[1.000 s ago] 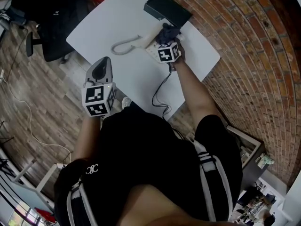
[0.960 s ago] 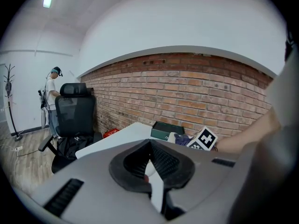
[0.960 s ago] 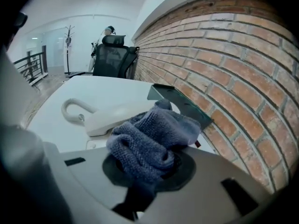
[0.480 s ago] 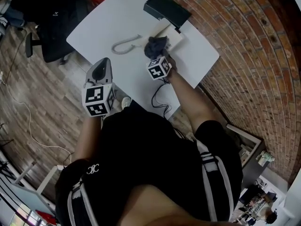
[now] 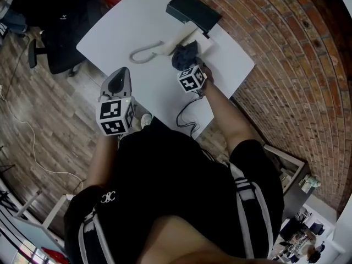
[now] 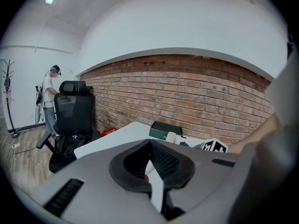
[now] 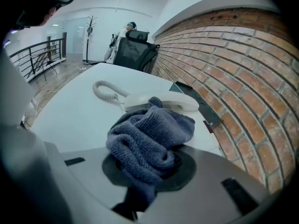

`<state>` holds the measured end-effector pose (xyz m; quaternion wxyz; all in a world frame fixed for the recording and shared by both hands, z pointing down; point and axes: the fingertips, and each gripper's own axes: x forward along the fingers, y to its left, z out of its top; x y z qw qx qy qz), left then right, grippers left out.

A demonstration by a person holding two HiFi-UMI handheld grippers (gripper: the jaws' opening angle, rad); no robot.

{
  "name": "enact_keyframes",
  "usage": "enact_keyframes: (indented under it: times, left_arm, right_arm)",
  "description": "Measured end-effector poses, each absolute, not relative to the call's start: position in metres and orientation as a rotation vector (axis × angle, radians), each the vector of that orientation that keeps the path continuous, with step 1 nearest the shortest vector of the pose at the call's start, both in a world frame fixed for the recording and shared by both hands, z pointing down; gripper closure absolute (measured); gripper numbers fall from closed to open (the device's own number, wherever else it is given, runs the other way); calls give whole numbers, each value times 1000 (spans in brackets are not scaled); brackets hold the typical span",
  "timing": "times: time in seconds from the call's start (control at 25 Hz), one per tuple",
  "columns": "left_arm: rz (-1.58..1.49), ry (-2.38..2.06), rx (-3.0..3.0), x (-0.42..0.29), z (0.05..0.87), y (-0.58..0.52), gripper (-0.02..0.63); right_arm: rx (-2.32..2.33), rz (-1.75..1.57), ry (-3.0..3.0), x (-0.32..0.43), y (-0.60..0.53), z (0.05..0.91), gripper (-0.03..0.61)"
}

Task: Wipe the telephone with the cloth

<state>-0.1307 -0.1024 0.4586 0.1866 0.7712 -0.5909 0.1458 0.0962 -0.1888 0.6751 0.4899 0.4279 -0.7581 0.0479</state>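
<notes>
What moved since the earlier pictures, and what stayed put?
The right gripper, jaws shut on the cloth, slid back toward the person along the telephone, away from the black box. Nothing was picked up or dropped. The left gripper and telephone stayed put.

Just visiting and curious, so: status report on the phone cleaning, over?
Right tool shut on cloth, at the telephone. Left tool shut, empty, held back. Nothing in the way.

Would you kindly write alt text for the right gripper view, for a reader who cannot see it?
The right gripper clamps a bunched blue-grey cloth in front of a white telephone handset on a white table, beside a brick wall.
</notes>
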Motion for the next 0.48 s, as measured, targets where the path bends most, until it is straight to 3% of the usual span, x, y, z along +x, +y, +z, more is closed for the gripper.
enact_keyframes:
  times: [0.48]
  left_arm:
    - [428, -1663, 2156, -129, 464, -102, 614]
  right_arm:
    - [1249, 148, -1721, 161, -254, 653, 528]
